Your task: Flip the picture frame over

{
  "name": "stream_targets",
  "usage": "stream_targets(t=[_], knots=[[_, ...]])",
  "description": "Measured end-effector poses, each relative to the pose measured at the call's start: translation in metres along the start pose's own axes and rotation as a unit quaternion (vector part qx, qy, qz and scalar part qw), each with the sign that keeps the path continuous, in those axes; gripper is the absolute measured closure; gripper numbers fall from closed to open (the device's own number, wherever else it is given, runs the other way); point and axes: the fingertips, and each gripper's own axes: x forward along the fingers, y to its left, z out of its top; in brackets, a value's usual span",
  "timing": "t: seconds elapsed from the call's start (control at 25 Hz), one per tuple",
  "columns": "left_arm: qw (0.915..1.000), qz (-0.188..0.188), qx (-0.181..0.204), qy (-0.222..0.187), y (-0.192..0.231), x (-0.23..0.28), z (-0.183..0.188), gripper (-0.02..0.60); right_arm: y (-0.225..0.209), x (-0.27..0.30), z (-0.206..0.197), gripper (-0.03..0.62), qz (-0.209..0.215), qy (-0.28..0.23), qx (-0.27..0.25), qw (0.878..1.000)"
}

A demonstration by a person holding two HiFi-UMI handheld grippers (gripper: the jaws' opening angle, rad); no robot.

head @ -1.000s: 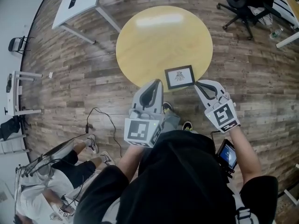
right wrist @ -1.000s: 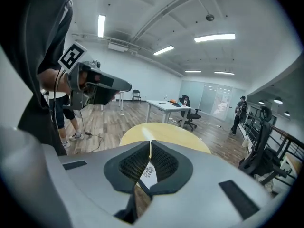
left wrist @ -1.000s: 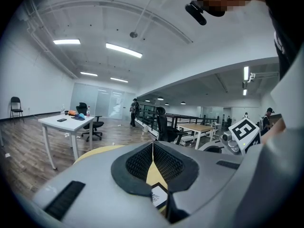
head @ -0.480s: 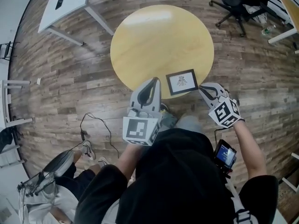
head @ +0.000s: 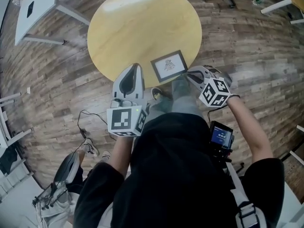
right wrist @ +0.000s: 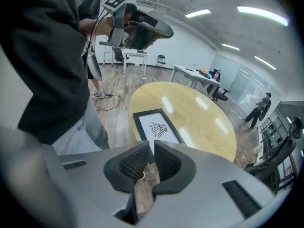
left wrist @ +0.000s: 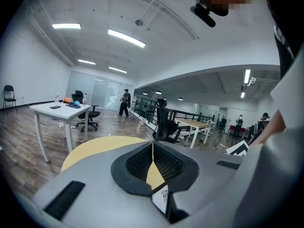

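Picture frame on the table's near edge — between left gripper and right gripper.

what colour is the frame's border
Black; the frame shows best in the right gripper view.

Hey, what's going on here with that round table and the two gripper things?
A person stands at a round yellow wooden table, holding a grey two-jaw gripper in each hand. A black picture frame lies picture side up near the table's near edge. The left gripper and the right gripper sit on either side of it, both shut and empty. The frame is not yet flipped.
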Motion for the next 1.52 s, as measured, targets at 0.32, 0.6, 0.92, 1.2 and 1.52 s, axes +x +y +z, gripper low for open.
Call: stream_targets(t=[0.32, 0.6, 0.92, 1.2, 1.52], knots=[[0.9997, 0.001, 0.0, 0.024, -0.006, 0.021, -0.012, 0.558, 0.005, 0.026, -0.026, 0.528, 0.027, 0.015, -0.008, 0.999], [0.9991, -0.008, 0.013, 0.04, -0.012, 0.034, -0.021, 0.558, 0.0, 0.043, -0.044, 0.397, -0.008, 0.036, -0.068, 0.997], [0.9987, -0.007, 0.011, 0.049, -0.015, 0.034, -0.03, 0.558, 0.014, 0.068, -0.049, 0.375, -0.04, 0.065, -0.244, 0.967], [0.9983, -0.004, 0.011, 0.058, -0.009, 0.023, -0.036, 0.558, 0.012, 0.079, -0.047, 0.403, -0.086, 0.077, -0.316, 0.942], [0.9985, -0.012, 0.021, 0.049, -0.006, 0.026, -0.034, 0.558, 0.025, 0.079, -0.049, 0.447, -0.062, 0.081, -0.308, 0.946]])
